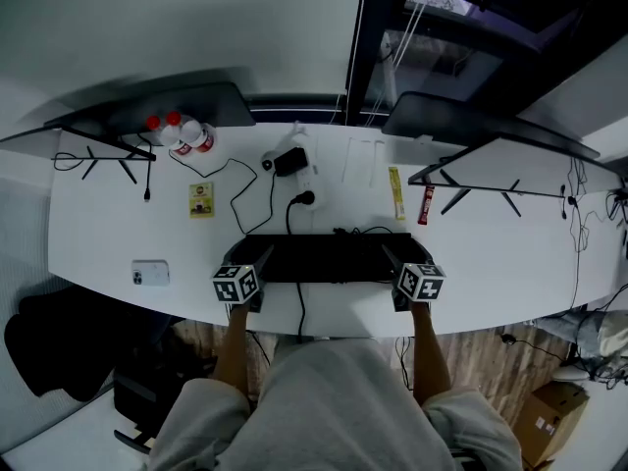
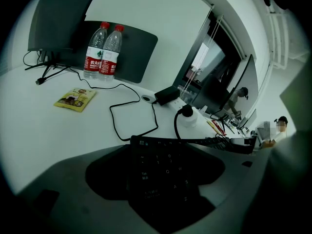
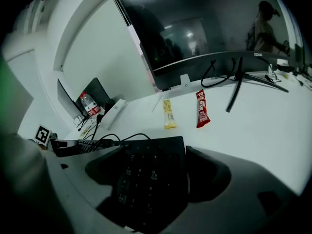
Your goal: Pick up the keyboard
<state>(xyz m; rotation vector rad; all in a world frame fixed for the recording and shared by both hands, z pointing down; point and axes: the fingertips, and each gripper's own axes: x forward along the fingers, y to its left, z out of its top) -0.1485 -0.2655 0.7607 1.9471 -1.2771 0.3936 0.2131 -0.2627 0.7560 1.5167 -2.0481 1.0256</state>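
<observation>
Both ends covered now: the left gripper clamps the left end of the keyboard and the right gripper grips the right end. The keyboard lies near the desk's front edge, seemingly not yet raised. Next comes a level, even lift, minding the cable trailing off the front

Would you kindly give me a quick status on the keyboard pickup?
Left gripper shut on black rectangular keyboard, left end. Right gripper shut on right end. Black cords along its back edge.
</observation>
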